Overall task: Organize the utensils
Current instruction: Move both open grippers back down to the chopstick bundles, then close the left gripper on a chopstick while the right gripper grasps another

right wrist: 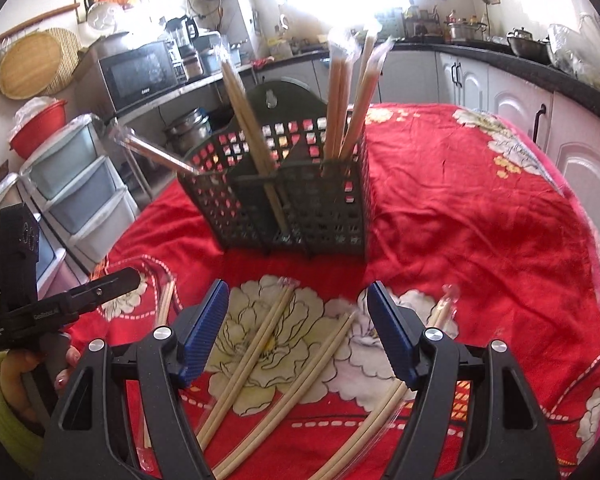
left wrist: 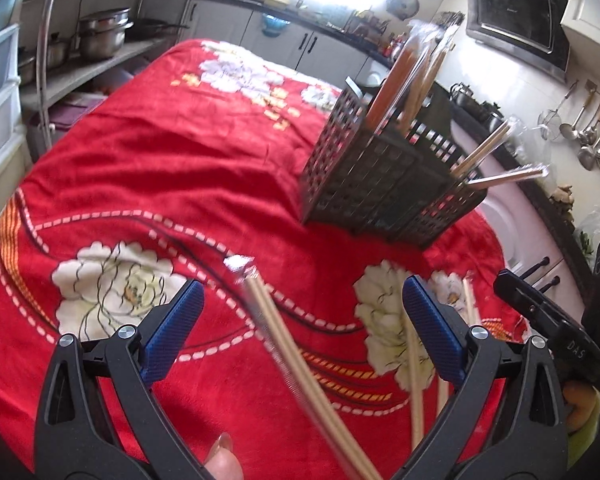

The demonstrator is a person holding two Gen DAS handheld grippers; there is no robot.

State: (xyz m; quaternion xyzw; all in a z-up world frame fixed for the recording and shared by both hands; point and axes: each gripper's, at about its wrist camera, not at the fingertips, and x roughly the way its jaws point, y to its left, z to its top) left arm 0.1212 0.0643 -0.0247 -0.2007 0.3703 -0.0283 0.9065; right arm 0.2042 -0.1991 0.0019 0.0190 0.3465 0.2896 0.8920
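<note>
Left gripper [left wrist: 300, 320]: we find jaws wide, gripping nothing.
Right gripper [right wrist: 298, 330]: we find jaws wide above wrapped chopsticks [right wrist: 248, 356].
Utensil caddy [right wrist: 300, 204]: upright, holding chopsticks.

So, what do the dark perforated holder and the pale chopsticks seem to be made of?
The dark perforated holder looks like moulded matte plastic, judging by its even square-hole grid. The pale chopsticks look like unfinished bamboo or wood, in clear glossy wrappers that glint at the tips.

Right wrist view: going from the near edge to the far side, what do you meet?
Open right gripper → wrapped chopsticks lying on the red floral blanket → dark slotted utensil basket with chopsticks standing in it → kitchen counter.
</note>
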